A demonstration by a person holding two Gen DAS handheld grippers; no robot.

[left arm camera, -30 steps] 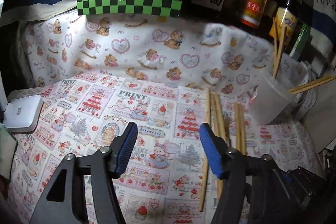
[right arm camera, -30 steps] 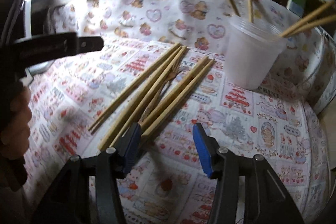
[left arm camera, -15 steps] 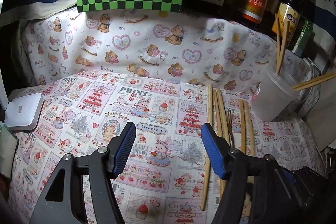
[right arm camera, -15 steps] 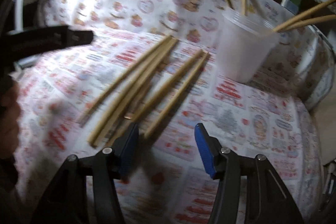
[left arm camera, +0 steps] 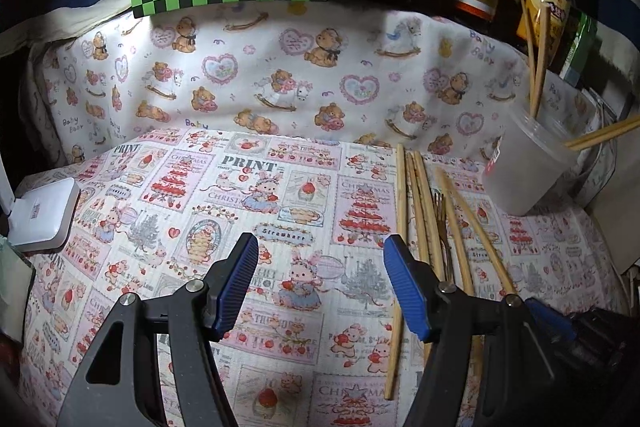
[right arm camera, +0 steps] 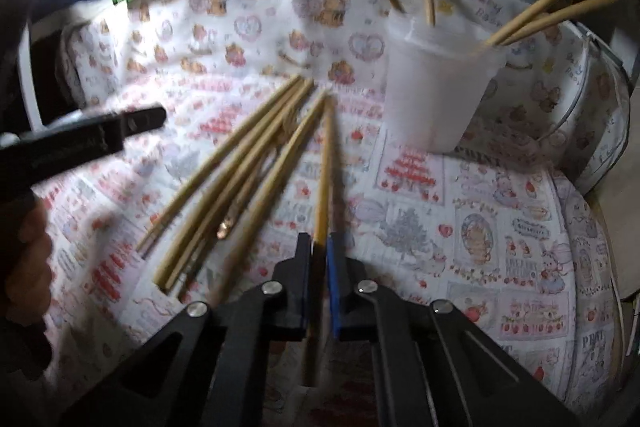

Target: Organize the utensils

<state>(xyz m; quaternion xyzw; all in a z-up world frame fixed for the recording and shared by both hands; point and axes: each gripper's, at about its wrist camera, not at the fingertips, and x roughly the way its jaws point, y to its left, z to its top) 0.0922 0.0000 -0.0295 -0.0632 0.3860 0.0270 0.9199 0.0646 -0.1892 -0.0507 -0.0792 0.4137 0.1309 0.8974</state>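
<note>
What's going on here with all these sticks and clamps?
A person is tidying chopsticks with a hand-held clamp in each hand. The right gripper has shut on one chopstick from the loose chopsticks lying on the patterned cloth. The left gripper hangs open and empty. The plastic cup nearby already holds four chopsticks. A small fork lies among the loose ones.

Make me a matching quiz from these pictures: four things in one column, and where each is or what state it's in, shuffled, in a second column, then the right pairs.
Things
1. left gripper
2. right gripper
3. fork
4. white cup

States
A. shut on a chopstick
B. lying among loose chopsticks on the cloth
C. open, nothing between its fingers
D. upright, with chopsticks in it

Pairs: 1-C, 2-A, 3-B, 4-D
</note>
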